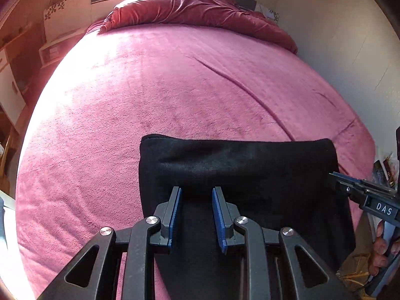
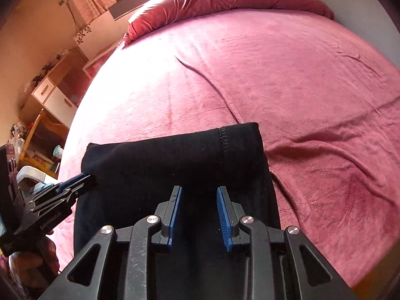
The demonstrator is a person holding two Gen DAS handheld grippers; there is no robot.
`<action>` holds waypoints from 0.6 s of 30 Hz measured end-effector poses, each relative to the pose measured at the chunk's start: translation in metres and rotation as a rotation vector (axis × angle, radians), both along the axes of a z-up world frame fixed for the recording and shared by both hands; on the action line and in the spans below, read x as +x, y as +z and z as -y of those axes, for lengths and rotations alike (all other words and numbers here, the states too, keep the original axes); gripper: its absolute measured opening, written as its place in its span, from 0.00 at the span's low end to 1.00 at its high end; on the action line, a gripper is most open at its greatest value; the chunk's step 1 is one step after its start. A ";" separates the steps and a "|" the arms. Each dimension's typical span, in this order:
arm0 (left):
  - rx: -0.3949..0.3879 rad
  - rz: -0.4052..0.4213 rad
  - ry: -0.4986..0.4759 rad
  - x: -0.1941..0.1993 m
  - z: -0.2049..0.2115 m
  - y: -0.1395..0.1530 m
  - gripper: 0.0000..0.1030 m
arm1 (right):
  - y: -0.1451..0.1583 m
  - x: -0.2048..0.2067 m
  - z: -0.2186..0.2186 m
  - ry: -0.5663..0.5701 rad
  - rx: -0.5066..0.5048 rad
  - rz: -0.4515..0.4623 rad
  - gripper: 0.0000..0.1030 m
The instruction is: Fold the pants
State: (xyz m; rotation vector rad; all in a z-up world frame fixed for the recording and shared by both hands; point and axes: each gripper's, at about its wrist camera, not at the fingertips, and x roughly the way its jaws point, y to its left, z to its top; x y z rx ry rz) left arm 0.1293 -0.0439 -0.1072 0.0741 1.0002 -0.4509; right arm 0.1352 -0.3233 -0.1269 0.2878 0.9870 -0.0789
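Observation:
Black pants (image 1: 237, 165) lie folded on the pink bed, near its front edge; they also show in the right wrist view (image 2: 175, 157), with a stitched seam near their far right end. My left gripper (image 1: 196, 191) is open above the near part of the pants, nothing between its blue pads. My right gripper (image 2: 199, 190) is open too, over the pants. The right gripper shows at the right edge of the left wrist view (image 1: 336, 176), at the pants' right side. The left gripper shows in the right wrist view (image 2: 83, 175), at the pants' left side.
The pink bedspread (image 1: 162, 87) has long creases running across it (image 2: 312, 87). A red duvet (image 1: 195, 7) is bunched at the head of the bed. A wall runs along the right side. Drawers and shelves (image 2: 52, 95) stand left of the bed.

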 end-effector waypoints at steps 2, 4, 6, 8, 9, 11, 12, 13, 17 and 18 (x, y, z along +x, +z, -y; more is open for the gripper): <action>0.020 0.014 0.004 -0.002 0.004 -0.007 0.24 | -0.010 0.001 0.001 -0.009 -0.002 -0.010 0.28; 0.040 0.028 0.004 -0.001 0.010 -0.012 0.25 | -0.017 0.001 0.000 -0.002 -0.024 -0.006 0.27; 0.054 0.038 0.005 -0.002 0.011 -0.016 0.25 | -0.022 0.003 -0.003 0.000 -0.046 -0.002 0.26; 0.058 0.043 0.010 0.000 0.011 -0.018 0.25 | -0.026 0.004 -0.003 0.006 -0.056 0.007 0.25; 0.053 0.045 0.014 0.001 0.010 -0.018 0.25 | -0.028 0.004 -0.002 0.006 -0.056 0.014 0.25; 0.044 0.043 0.020 0.005 0.014 -0.021 0.25 | -0.032 0.003 0.001 0.004 -0.049 0.025 0.23; 0.043 0.044 0.023 0.005 0.013 -0.022 0.25 | -0.032 0.003 0.001 0.008 -0.054 0.030 0.23; 0.042 0.045 0.024 0.004 0.012 -0.021 0.25 | -0.033 0.002 0.001 0.010 -0.052 0.033 0.23; 0.047 0.052 0.026 0.001 0.012 -0.020 0.25 | -0.031 -0.003 0.006 0.000 -0.021 0.040 0.20; 0.045 0.051 0.026 -0.001 0.009 -0.018 0.25 | -0.031 -0.003 0.006 0.000 -0.016 0.040 0.20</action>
